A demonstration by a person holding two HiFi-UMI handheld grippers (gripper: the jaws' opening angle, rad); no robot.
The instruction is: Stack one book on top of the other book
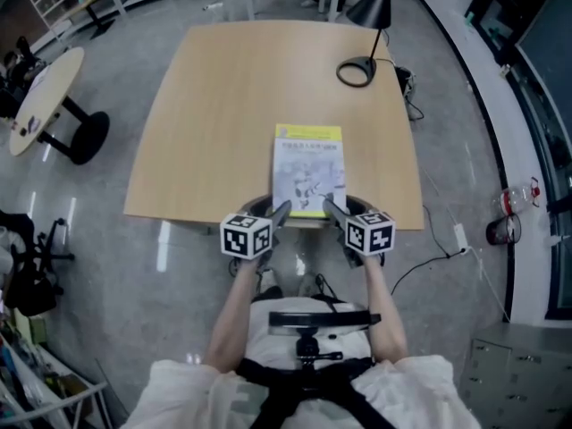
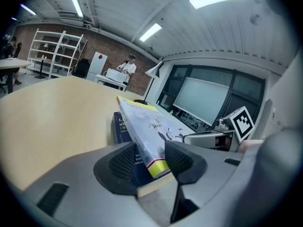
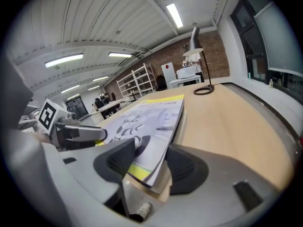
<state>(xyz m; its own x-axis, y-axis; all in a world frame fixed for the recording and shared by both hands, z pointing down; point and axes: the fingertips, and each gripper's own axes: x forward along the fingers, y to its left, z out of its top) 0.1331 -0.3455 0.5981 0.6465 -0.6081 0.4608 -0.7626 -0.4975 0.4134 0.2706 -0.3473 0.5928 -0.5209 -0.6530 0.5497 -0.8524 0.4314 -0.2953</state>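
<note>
Yellow book (image 1: 308, 170), clamped by my left claw (image 1: 281, 211) and right claw (image 1: 332, 206), tilts over the blue book (image 2: 121, 126) mid-placing; next I'd lower it square, then release.

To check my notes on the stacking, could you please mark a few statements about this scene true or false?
1. The yellow-and-white book is over the dark blue book. True.
2. The desk lamp stands at the table's near left corner. False: it stands at the far right.
3. The left gripper and right gripper each clasp a near corner of the yellow-and-white book. True.
4. The books sit at the table's far edge. False: they are at the near edge, by the person.
</note>
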